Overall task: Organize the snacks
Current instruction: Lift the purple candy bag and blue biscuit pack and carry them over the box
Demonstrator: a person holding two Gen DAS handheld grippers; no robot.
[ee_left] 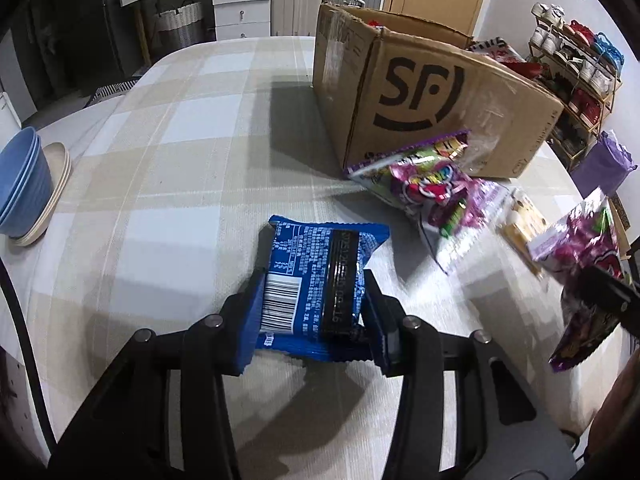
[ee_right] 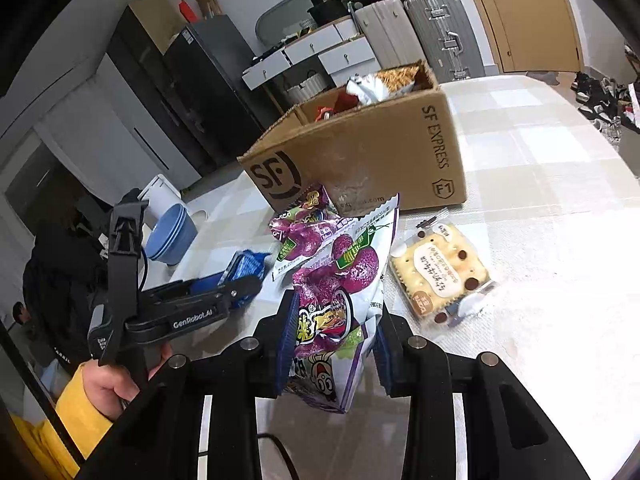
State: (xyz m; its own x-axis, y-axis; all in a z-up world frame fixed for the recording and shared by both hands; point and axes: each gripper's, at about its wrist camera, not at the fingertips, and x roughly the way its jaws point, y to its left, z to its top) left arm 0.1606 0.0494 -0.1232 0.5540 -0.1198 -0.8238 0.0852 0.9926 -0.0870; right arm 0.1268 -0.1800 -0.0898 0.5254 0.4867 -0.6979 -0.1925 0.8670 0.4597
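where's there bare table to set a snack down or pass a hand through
Bare tablecloth runs wide between the stacked bowls and the cardboard box, and also right of the cracker pack. The box's near corner is crowded: a candy bag lies there beside the cracker pack.

We're in a lived-in home here: a checked-cloth tabletop (ee_left: 168,128) with stacked bowls (ee_left: 24,188) at its edge, and a shoe rack (ee_left: 576,68) crammed with trainers against the wall. Behind it stand white drawers (ee_left: 240,4), a woven basket (ee_left: 180,22), suitcases (ee_right: 444,32) and a wooden door (ee_right: 520,12).
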